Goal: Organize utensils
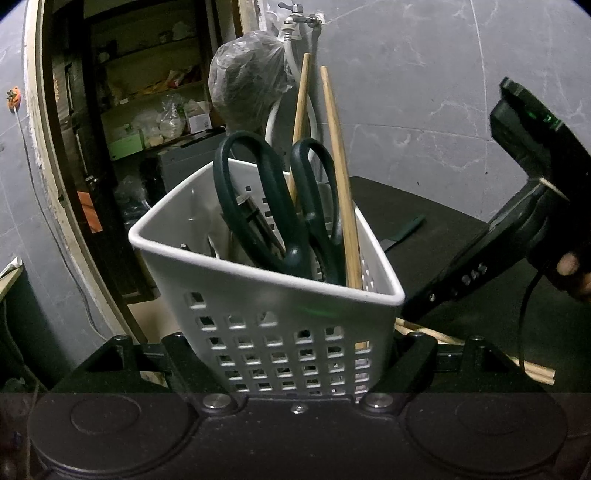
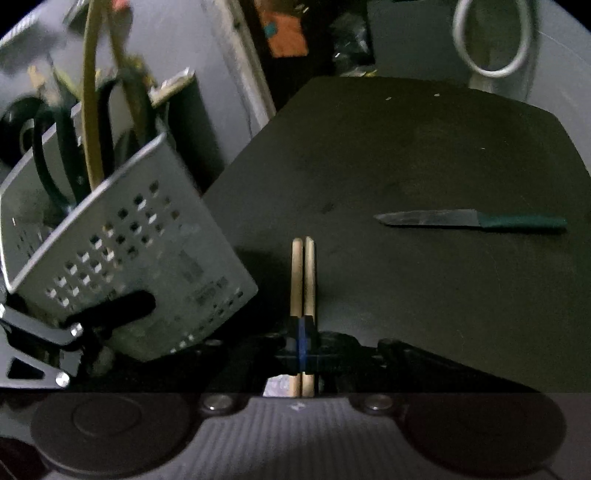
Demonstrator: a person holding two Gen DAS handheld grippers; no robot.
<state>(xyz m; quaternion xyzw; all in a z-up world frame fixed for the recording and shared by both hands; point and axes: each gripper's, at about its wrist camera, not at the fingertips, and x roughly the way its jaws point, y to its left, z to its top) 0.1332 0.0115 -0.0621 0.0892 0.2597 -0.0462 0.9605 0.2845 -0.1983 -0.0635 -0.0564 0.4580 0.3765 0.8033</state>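
Note:
A white perforated basket point(image 1: 280, 306) fills the left wrist view, and my left gripper point(image 1: 295, 343) is shut on its lower walls, one finger on each side. Standing in it are green-handled scissors point(image 1: 266, 206) and two wooden chopsticks point(image 1: 341, 192). In the right wrist view the basket point(image 2: 122, 251) appears tilted at the left, with a left finger point(image 2: 110, 312) against it. My right gripper point(image 2: 303, 332) is shut on a pair of wooden chopsticks point(image 2: 303, 277) that lie side by side over the black table point(image 2: 406, 147). This pair point(image 1: 480, 349) shows low, right of the basket.
A knife point(image 2: 472, 219) with a green handle lies flat on the table to the right, blade pointing left. Behind the basket are a tap with a white hose point(image 1: 295, 26), a bagged object point(image 1: 251, 81) and an open doorway with cluttered shelves point(image 1: 147, 110). A hand point(image 1: 572, 269) holds the right gripper.

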